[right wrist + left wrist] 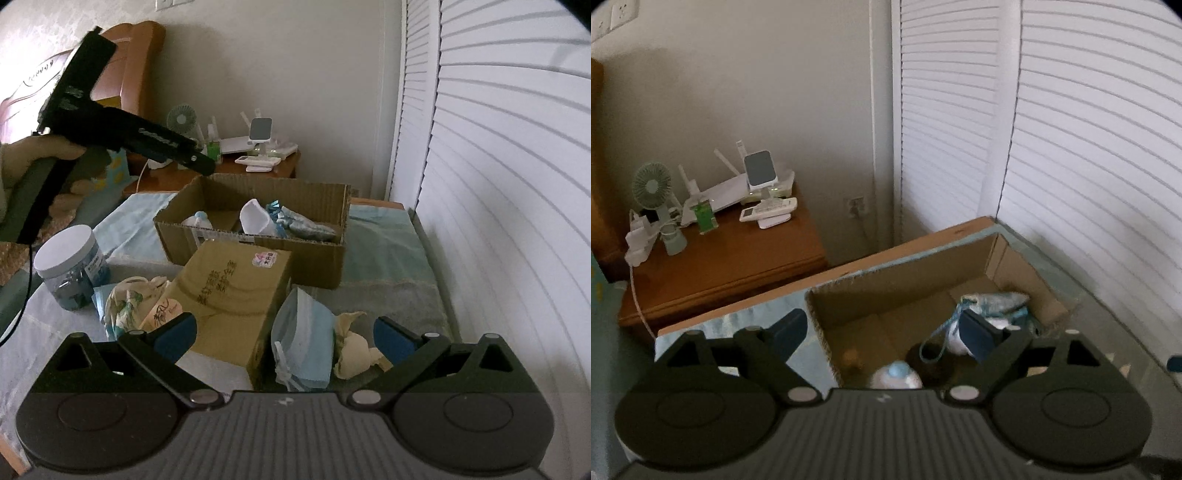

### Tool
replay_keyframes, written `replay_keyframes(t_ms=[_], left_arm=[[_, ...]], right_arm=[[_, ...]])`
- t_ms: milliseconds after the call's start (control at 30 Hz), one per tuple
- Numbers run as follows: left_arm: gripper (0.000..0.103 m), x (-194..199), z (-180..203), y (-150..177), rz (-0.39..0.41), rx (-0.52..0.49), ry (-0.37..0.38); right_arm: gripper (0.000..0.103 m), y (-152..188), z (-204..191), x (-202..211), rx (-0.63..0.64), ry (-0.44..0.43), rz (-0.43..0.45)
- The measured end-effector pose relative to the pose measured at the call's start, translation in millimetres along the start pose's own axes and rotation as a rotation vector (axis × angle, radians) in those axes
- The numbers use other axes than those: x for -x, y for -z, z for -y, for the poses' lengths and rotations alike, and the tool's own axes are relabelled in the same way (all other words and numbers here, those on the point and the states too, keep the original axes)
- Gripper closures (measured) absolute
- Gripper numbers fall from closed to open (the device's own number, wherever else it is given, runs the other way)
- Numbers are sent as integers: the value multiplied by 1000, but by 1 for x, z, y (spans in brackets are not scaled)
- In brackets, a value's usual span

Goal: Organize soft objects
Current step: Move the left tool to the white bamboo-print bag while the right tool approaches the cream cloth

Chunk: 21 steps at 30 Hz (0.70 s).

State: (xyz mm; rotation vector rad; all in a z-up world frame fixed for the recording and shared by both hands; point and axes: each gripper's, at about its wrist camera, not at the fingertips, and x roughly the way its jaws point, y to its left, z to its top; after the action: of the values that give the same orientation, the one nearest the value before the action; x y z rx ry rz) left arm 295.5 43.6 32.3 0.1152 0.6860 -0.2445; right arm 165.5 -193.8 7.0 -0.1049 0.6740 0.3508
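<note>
An open cardboard box [258, 225] stands on the bed and holds soft things: a blue-and-white fabric bundle [993, 302], a white sock-like piece [255, 218] and a small white-and-blue item [895, 374]. My left gripper [882, 332] is open and empty, hovering over the box [886, 295]; its body also shows in the right wrist view [147, 140]. My right gripper [284, 332] is open and empty, low over a blue pouch [306, 339] and a crumpled cream cloth [354, 354] in front of the box.
A tan carton [232, 295] lies beside the pouch, a printed cloth bag [125, 299] and a white-lidded jar [70, 266] to its left. A wooden nightstand [720, 258] with a fan, router and remotes stands behind. Louvered doors [498, 184] close the right side.
</note>
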Motion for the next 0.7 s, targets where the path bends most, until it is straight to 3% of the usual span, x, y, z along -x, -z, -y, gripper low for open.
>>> replay_keyframes(t_ms=[700], left_arm=[[14,66,31,64,-35,-147,101]], right_arm=[[0,30,11,11,-17,63,-60]])
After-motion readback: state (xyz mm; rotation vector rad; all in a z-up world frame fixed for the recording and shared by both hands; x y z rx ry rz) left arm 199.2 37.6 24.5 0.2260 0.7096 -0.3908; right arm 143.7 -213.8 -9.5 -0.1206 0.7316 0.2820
